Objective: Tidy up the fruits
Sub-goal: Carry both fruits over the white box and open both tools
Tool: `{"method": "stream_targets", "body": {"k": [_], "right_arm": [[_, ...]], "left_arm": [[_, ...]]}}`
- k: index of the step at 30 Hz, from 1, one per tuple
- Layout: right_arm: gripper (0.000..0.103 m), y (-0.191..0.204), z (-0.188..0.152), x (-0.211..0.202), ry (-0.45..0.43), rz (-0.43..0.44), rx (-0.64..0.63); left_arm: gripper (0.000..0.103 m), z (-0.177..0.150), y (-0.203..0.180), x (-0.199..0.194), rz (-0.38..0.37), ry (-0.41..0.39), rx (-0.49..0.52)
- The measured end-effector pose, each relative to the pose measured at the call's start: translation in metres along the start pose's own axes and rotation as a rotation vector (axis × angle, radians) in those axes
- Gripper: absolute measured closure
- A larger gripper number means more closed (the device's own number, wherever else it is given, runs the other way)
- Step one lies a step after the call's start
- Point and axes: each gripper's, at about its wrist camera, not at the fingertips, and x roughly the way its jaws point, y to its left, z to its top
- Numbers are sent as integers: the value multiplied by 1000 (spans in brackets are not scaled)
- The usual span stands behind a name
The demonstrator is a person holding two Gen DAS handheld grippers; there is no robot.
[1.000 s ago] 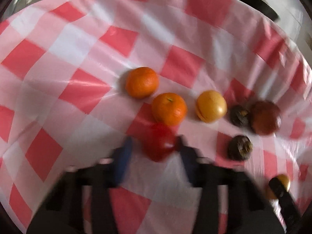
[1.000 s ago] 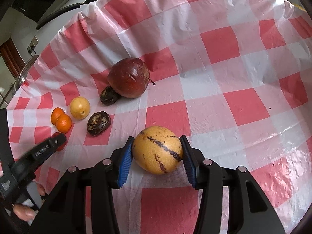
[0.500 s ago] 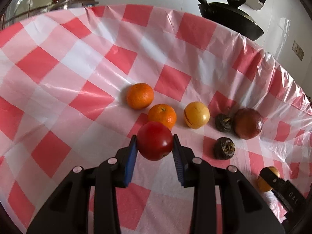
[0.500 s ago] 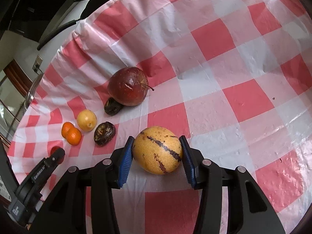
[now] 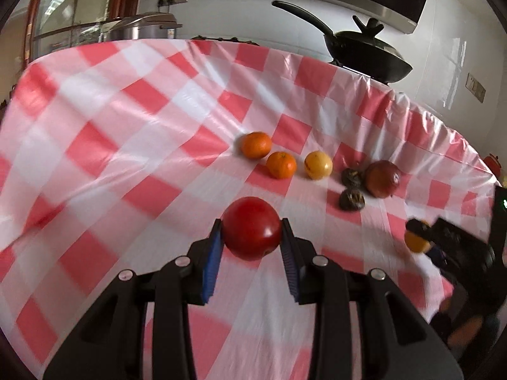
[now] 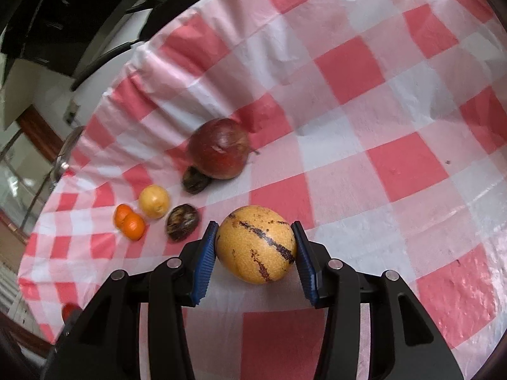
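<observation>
My left gripper (image 5: 251,237) is shut on a red tomato (image 5: 251,228) and holds it above the checked cloth. My right gripper (image 6: 255,247) is shut on a yellow melon with dark stripes (image 6: 256,248). On the cloth lie two oranges (image 5: 256,144) (image 5: 281,164), a yellow fruit (image 5: 318,165), two dark wrinkled fruits (image 5: 351,199) (image 5: 351,177) and a dark red apple (image 5: 381,179). The right wrist view shows the apple (image 6: 218,153), yellow fruit (image 6: 154,201), oranges (image 6: 129,221) and dark fruits (image 6: 182,227) to the left of the melon. The right gripper with its melon shows at the left wrist view's right edge (image 5: 418,237).
A red and white checked tablecloth (image 5: 126,145) covers the table. A black pan with lid (image 5: 364,50) and a steel pot (image 5: 142,27) stand behind the table's far edge. The cloth's edge (image 6: 133,72) drops off at the far left in the right wrist view.
My left gripper has lifted the tomato and pulled back from the fruit row, tilting up so the kitchen wall shows. My right gripper has risen slightly with the melon.
</observation>
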Motion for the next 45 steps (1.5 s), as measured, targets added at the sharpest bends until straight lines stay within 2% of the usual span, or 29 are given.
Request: {"method": "stream_targets", "body": {"k": [4,10,13,19,24,37,45], "right_arm": [[57,2,-5,-13,4,121,-18],[57,10,-47,-38,100,143,30],[57,22,-65,-54,105,181,21],[57,55,-104,-91,138,219,-88],[57,79,-138,-116,163,254,-192],[57,127,-201,-149,227,302,-396],[57,158,-247,-159,289,337,-524]], "left_arm": [[68,-25,16,-30,-1,19,-13],[67,-55,38,-67,6,31,8],[67,-62,45,-82,6,26,28],[67,-78,59,-110,5,28,54],[67,-98,72,-128,43,48,98],[67,-120,103,-170,91,27,128],[67,-135,143,-188,148,26,106]]}}
